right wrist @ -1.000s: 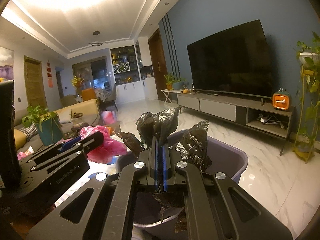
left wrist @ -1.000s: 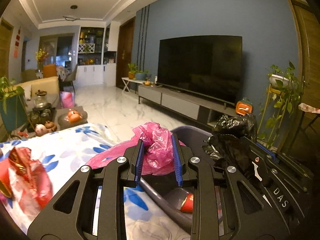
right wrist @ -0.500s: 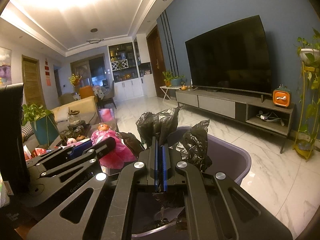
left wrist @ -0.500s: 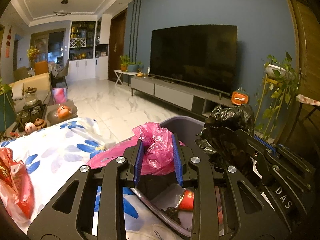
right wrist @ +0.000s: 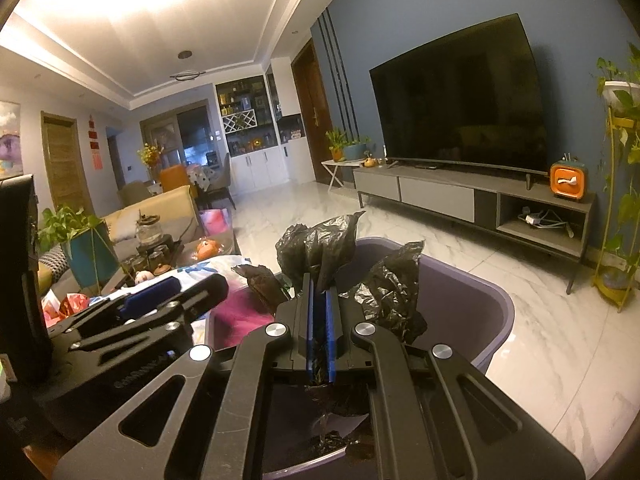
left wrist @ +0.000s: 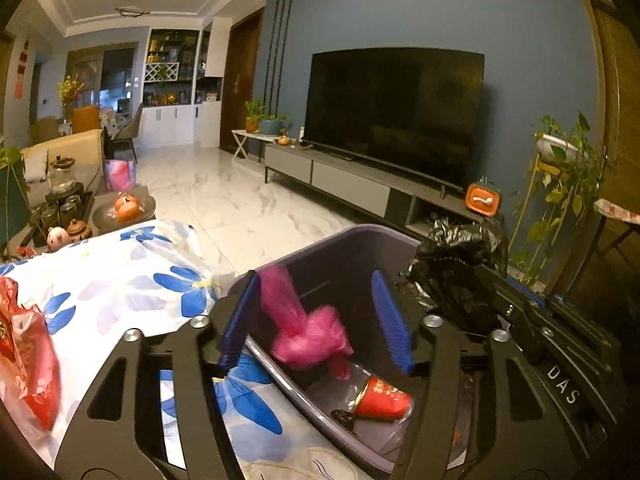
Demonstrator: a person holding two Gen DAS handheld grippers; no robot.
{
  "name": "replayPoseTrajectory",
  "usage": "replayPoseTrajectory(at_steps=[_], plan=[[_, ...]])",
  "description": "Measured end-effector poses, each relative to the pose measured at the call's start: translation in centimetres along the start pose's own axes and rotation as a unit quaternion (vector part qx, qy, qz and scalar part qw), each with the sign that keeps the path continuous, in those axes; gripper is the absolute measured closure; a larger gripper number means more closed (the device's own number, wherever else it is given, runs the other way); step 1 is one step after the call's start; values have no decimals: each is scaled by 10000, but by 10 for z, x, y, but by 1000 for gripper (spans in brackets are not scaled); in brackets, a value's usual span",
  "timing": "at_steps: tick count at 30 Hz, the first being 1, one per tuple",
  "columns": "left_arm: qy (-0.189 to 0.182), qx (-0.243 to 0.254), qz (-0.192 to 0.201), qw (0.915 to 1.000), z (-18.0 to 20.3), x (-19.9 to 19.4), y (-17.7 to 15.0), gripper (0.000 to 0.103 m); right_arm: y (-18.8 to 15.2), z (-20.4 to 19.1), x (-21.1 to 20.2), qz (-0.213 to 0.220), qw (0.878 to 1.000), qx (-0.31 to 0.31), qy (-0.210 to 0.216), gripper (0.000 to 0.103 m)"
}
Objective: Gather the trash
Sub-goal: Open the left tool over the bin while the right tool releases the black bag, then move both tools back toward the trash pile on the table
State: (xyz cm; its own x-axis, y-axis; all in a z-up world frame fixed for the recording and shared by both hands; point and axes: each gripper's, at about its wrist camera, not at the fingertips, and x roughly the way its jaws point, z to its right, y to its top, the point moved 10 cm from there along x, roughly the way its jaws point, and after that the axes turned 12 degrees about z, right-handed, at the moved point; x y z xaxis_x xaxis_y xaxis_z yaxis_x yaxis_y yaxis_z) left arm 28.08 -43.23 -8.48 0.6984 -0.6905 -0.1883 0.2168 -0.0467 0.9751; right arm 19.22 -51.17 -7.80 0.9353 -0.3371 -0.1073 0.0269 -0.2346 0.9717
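**Dropping pink bag into bin, black bag held at rim**

Opening at this moment, the left claw point(left wrist: 316, 320) has its blue pads spread apart above the purple bin point(left wrist: 344, 248). A crumpled pink plastic bag point(left wrist: 308, 328) sits between the pads, blurred, and neither pad presses on it; it hangs over the bin's open mouth, just inside the near wall. On the bin floor lies a red paper cup point(left wrist: 382, 398), tipped on its side, next to a small dark scrap.

Right claw point(right wrist: 318, 320): pads pressed together, pinching a black plastic bag point(right wrist: 320, 240). The bag's crinkled film stands up above the pads and spills to either side, with more of it trailing below the claw into the bin point(right wrist: 472, 300). In the left wrist view the same black bag point(left wrist: 460, 260) bunches at the bin's right rim.

Bin stands just beside the table point(left wrist: 120, 280), which is covered with a white cloth printed with blue flowers. A red wrapper point(left wrist: 28, 360) lies on the cloth at the far left, well apart from the bin.

Background: marble floor point(right wrist: 540, 340), dark television point(right wrist: 460, 100) on a low grey cabinet against a blue wall.
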Motion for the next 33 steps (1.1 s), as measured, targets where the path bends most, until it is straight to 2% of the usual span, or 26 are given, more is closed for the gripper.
replayPoseTrajectory(at_steps=[2, 6, 7, 8, 9, 11, 15, 23, 33], plan=[[29, -75, 60, 10000, -3, -3, 2, 33, -2, 1, 1, -39, 10000, -15, -18, 97], [161, -153, 117, 9997, -10, -8, 5, 28, -5, 1, 2, -119, 9999, -20, -32, 94], [224, -168, 127, 9995, -13, -10, 6, 27, -6, 1, 3, -134, 9999, -24, -37, 89], [284, -178, 136, 9993, -15, -13, 7, 25, -7, 1, 2, -139, 9999, -29, -33, 77], [348, -195, 145, 9991, -18, -16, 7, 25, -8, 1, 2, -134, 9999, -37, -37, 72], [514, -213, 180, 9983, -26, -24, 9, 23, -6, 0, 0, -61, 10000, -44, -54, 52], [884, -248, 253, 9955, -44, -46, 14, 19, -6, -5, -3, -34, 10000, -53, -45, 48], [1649, -262, 290, 9855, -79, -97, 13, 17, 6, -18, -29, 252, 9996, -151, -54, 23], [2297, -303, 362, 9721, -123, -165, 5, 17, 8, -47, -66, 333, 9991, -202, 148, 20]])
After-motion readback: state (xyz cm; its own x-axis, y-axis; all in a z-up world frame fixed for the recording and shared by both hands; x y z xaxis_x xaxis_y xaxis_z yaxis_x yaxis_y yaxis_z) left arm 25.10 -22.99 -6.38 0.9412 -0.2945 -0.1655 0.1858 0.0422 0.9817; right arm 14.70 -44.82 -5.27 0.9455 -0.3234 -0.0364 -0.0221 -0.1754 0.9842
